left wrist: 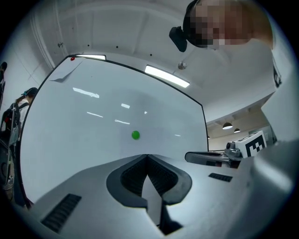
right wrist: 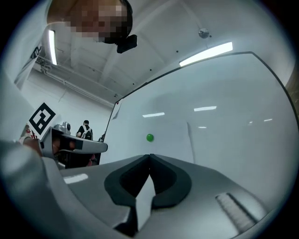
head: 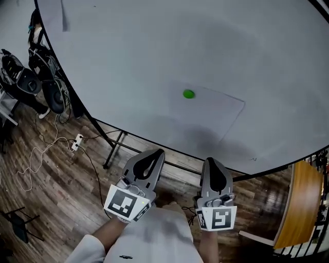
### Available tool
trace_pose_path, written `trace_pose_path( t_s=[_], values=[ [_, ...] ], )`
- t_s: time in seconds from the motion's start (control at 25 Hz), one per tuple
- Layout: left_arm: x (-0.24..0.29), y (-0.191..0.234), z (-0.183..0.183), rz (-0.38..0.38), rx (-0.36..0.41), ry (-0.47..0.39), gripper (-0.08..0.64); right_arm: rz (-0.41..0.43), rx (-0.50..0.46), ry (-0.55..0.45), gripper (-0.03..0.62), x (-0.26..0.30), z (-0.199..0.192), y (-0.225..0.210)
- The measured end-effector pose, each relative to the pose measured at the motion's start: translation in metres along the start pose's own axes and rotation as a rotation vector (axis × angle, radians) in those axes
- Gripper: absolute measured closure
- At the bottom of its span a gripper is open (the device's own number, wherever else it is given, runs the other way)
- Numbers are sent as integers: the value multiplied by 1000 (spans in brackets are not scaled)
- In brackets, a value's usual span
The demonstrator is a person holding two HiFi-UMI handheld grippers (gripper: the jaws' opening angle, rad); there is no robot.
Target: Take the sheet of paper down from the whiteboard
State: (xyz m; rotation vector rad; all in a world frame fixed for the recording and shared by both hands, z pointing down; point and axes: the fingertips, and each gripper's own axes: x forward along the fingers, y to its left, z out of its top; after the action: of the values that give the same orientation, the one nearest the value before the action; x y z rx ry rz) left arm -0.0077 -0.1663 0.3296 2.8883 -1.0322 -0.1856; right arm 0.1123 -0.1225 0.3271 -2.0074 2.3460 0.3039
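A white sheet of paper (head: 205,115) hangs on the whiteboard (head: 128,56), pinned at its upper left by a round green magnet (head: 188,94). The magnet (left wrist: 135,135) also shows in the left gripper view, and the magnet (right wrist: 149,137) and the sheet (right wrist: 170,140) in the right gripper view. My left gripper (head: 158,152) and right gripper (head: 210,161) are held side by side below the board's lower edge, apart from the sheet. Both point toward the board with jaws shut and nothing between them. My right gripper (left wrist: 210,157) shows beside the left one.
The whiteboard stands on a black frame (head: 114,146) over a wooden floor. A power strip with cables (head: 76,142) lies on the floor at left, with bags (head: 31,79) behind. A wooden chair (head: 298,205) stands at right. Another paper (head: 51,13) hangs at the board's top left.
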Motion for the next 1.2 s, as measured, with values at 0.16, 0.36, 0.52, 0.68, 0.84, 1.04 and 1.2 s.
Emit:
trace_pose_path(
  t_s=[0.16,0.36,0.52,0.68,0.84,1.04,1.2],
  values=[
    [19,0,3,20,10,-4,554,5,3,9,583,10,-2,-16],
    [36,-2,-1,55,16,-4,554,33,12,20,583,17,-10,-27],
    [43,-3,-1,79,22,-1,552,61,20,19,583,21,-11,-30],
    [48,-3,6,112,36,-17,552,84,24,9,583,24,-10,-32],
    [55,-1,17,148,48,-39,548,97,26,1,583,24,-9,-35],
    [74,8,29,162,40,-52,502,111,16,-6,583,35,-4,-41],
    [81,10,39,169,50,-64,479,110,-2,-6,583,37,4,-39]
  ],
)
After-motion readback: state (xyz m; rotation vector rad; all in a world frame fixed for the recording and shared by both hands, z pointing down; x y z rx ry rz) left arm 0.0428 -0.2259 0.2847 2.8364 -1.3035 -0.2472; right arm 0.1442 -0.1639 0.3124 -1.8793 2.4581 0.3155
